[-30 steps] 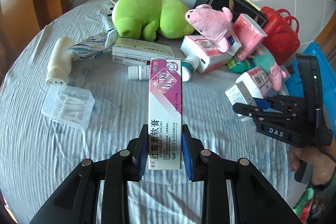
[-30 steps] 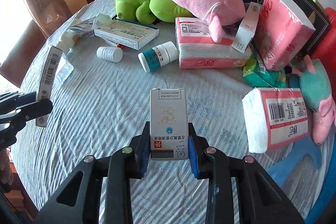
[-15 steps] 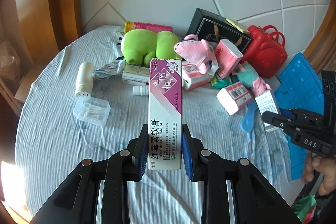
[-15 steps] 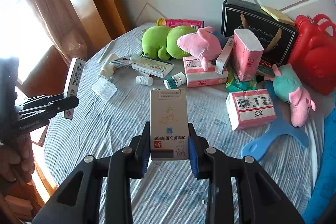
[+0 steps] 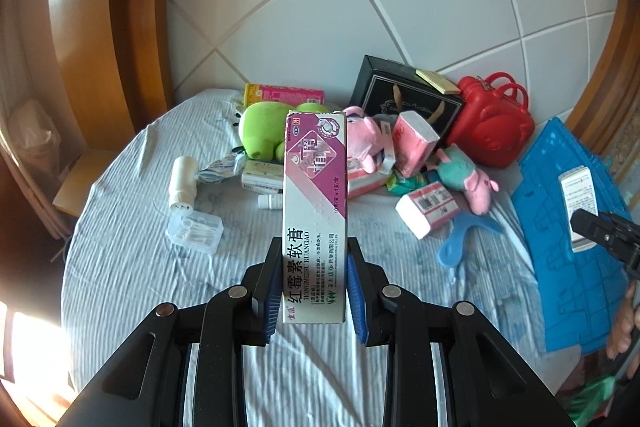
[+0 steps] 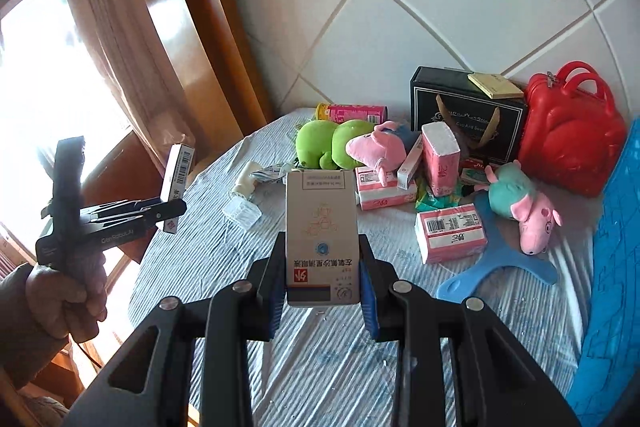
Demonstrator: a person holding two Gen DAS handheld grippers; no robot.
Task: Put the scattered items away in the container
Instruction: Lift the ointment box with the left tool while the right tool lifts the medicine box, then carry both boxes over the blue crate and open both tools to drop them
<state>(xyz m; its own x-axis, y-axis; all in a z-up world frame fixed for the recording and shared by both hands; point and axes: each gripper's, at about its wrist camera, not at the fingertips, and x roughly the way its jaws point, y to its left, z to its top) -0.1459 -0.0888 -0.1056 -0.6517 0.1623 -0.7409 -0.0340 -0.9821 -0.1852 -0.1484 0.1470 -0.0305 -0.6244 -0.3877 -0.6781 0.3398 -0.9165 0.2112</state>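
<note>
Scattered items point(image 5: 424, 163) crowd a striped tablecloth point(image 5: 132, 267) beneath tiled wall point(image 5: 400, 7).

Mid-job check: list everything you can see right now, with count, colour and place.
purple-and-white ointment carton: 1, clamped in left gripper
beige-and-white medicine carton: 1, clamped in right gripper
green plush toy: 1, far side of table
pink pig plush: 1, beside green plush
teal-bodied pig plush: 1, right of tissue packs
pink tissue packs: 3, middle right
clear plastic swab box: 1, left
white bottle: 1, lying left
blue plastic hanger: 1, near right
red plastic case: 1, back right
black gift box: 1, back
blue crate: 1, far right
striped tablecloth: 1, pale blue
left gripper: shut
right gripper: shut
</note>
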